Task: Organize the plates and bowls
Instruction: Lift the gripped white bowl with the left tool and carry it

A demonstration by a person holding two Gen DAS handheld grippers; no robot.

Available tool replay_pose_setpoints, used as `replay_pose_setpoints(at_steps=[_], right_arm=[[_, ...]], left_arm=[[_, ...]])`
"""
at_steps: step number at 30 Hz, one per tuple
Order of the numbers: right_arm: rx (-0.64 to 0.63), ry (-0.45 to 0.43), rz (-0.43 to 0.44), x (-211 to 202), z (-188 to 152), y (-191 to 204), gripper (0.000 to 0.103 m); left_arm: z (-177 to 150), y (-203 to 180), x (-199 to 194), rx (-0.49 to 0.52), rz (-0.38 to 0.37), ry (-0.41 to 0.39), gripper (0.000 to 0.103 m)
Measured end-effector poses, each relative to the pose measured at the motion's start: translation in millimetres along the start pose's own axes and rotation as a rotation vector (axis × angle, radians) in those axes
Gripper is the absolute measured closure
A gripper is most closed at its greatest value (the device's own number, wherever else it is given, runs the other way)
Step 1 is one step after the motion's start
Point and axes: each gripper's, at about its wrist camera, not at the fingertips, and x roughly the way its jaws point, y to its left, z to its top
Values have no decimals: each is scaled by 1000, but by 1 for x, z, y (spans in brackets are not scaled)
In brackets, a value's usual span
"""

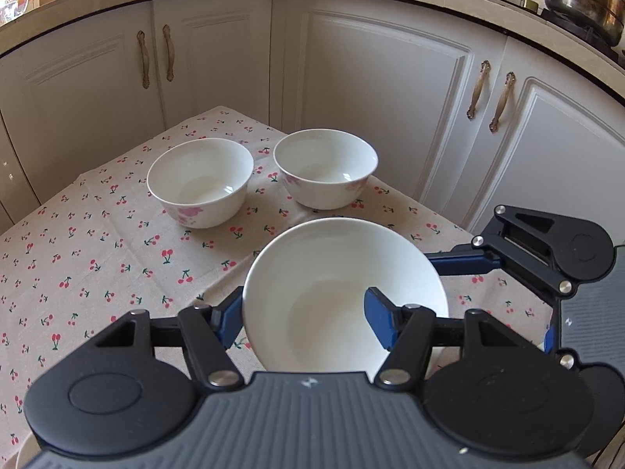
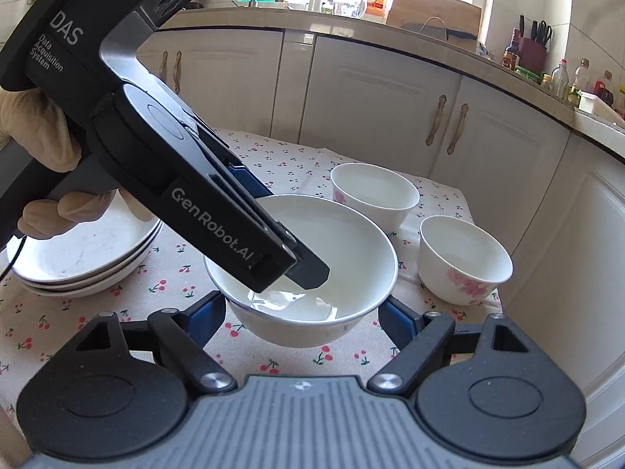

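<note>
1. Pinching the near wall of the plain white bowl (image 1: 343,293), the left gripper (image 1: 300,316) has one finger inside and one outside, a grip that suits a lift.
2. Right gripper (image 2: 302,318) stands open astride that bowl, gripping nothing.
3. Two flowered bowls (image 1: 201,181) wait at twelve o'clock; stacked plates (image 2: 90,258) at nine.

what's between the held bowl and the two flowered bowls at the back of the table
Nothing visible. The left hand-held gripper is clamped on the rim of the plain bowl, and only bare cherry-print tablecloth lies between it and the two flowered bowls. The stacked plates sit off to the side.
</note>
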Motion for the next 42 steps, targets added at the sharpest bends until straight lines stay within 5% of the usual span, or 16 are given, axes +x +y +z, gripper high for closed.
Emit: replay_pose_setpoints(at_steps=[16,36,39,42], right_arm=[[13,37,18,-42,-40,9,14],[13,83,53,-36,-55,14,14],[20,78,64,-37,-55,13,13],[26,63,89,-40,-55,13,0]], left_arm=[[-37,-50,-15,27,-28,-13,39],[-51,-50,-2,-5,-43,24,38],[-52,-50,-2,-6,-58,15,23],[-52,-53,-6,24,-29,-22,7]])
